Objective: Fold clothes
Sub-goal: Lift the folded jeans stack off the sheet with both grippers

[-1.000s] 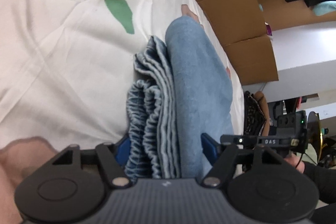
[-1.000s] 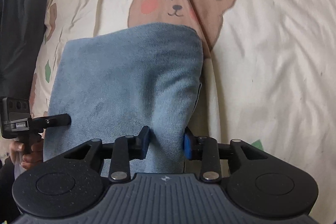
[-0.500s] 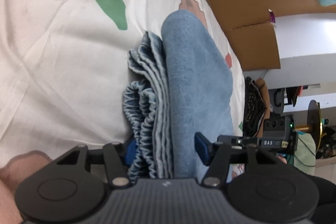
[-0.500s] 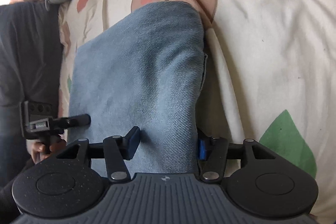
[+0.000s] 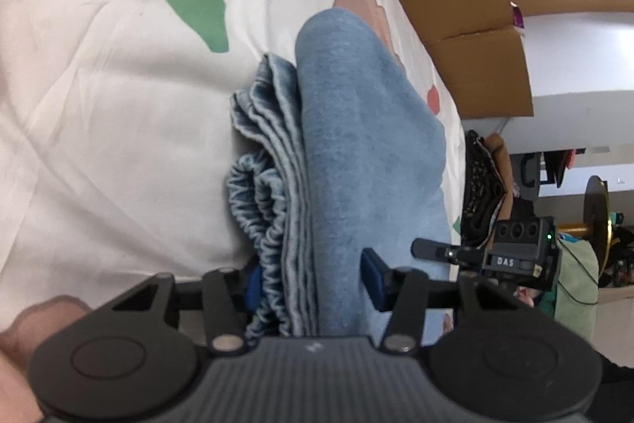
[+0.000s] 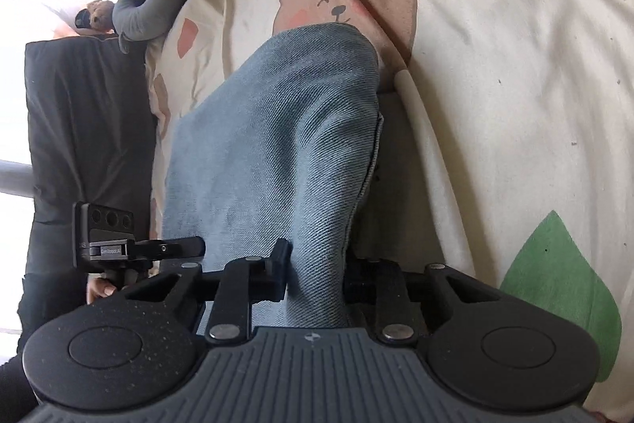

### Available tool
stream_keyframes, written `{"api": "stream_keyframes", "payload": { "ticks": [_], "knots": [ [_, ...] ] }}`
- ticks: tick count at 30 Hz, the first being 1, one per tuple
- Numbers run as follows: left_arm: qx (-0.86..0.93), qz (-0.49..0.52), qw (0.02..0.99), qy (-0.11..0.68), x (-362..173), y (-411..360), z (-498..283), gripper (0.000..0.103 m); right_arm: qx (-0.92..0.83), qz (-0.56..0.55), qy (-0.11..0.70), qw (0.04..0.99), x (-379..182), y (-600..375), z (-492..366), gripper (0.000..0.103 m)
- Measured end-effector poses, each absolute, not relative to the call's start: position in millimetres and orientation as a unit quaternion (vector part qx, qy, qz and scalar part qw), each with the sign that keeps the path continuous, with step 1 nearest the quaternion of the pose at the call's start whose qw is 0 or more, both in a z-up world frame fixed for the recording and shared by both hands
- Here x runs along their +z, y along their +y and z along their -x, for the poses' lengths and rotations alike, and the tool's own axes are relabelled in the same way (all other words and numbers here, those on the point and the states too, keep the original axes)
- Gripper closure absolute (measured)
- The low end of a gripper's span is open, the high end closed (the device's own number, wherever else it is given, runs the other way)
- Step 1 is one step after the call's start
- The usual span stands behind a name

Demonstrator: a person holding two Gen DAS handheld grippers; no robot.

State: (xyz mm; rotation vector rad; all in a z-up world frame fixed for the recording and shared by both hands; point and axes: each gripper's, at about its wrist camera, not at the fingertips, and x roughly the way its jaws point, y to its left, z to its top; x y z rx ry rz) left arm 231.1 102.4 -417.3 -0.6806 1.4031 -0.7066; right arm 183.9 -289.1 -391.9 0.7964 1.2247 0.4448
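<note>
Folded blue denim garment (image 5: pixel 356 153) sits on the cream bedsheet (image 5: pixel 99 106), the one with bear and leaf prints. Both tongs are on its near end. Left gripper (image 5: pixel 313 280): jaws have just been closing, blue pads now against the stacked layers, elastic waistband edge bunched by the left pad, so it is clamped on the thick fold. Right gripper (image 6: pixel 317 272): jaws also just closed in, now narrow and pinching a raised ridge of the denim. Each gripper shows in the other's view, just beside the cloth. Cardboard boxes (image 5: pixel 455 6) stand behind the bed.
</note>
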Motion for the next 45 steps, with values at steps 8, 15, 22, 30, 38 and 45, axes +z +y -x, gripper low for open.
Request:
{"api": "stream_keyframes", "payload": {
  "ticks": [8,15,22,30,38,45],
  "knots": [
    [-0.303,0.302,0.653,0.625,-420,98,-230,0.042,0.211,-0.355,0.554,0.723,-398,-292,-185,0.067],
    [-0.296,0.293,0.660,0.625,-418,87,-228,0.041,0.217,-0.353,0.552,0.724,-403,-285,-185,0.063],
    [-0.288,0.262,0.676,0.626,-399,83,-225,0.054,0.215,-0.317,0.552,0.741,-384,-276,-184,0.081],
    [-0.269,0.251,0.693,0.620,-367,84,-216,0.057,0.210,-0.294,0.549,0.754,-352,-267,-183,0.083],
    [-0.255,0.250,0.710,0.607,-320,89,-215,0.057,0.221,-0.289,0.540,0.759,-307,-262,-193,0.083],
    [-0.256,0.211,0.736,0.590,-260,85,-217,0.058,0.243,-0.291,0.533,0.757,-259,-256,-203,0.083]
  ]
}}
